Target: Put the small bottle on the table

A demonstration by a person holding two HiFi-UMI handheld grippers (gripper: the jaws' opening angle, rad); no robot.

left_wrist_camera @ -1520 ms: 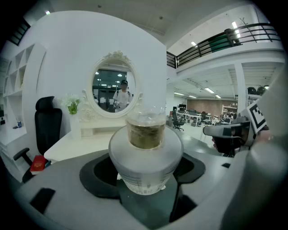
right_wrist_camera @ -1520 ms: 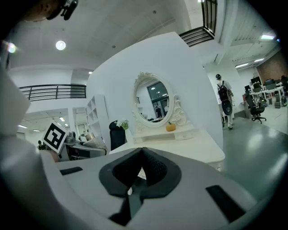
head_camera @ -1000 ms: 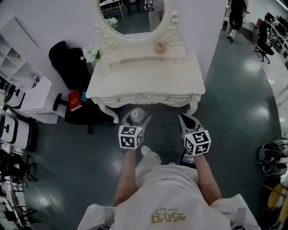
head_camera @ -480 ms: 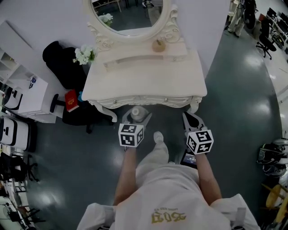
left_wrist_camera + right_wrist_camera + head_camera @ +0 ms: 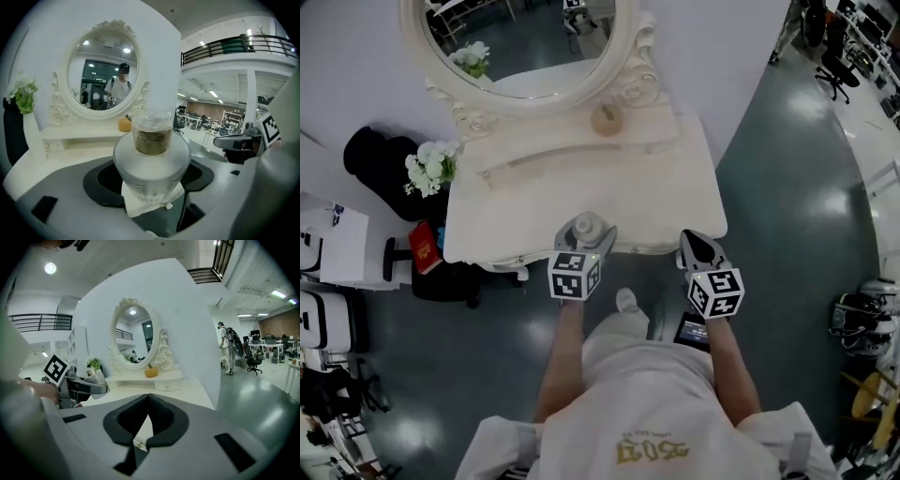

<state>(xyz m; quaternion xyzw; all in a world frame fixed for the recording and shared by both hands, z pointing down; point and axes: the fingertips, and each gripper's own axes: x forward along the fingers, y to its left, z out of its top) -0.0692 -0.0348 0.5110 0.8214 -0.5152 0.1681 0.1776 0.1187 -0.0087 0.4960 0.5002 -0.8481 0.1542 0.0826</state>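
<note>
The small bottle, translucent with a clear cap and brownish contents, stands upright between the jaws of my left gripper, which is shut on its wide body. In the left gripper view the bottle fills the middle, with the gripper around it. It hangs just over the front edge of the white dressing table. My right gripper is level with the table's front right corner, jaws shut and empty. From the right gripper view the held bottle shows at the left.
An oval mirror rises at the table's back above a low shelf with a round orange object. White flowers stand at the table's left end. A black chair and a red book lie left of the table.
The person has stepped forward to the table. Both grippers, earlier over the floor short of it, now reach its front edge. The left still holds the bottle.
</note>
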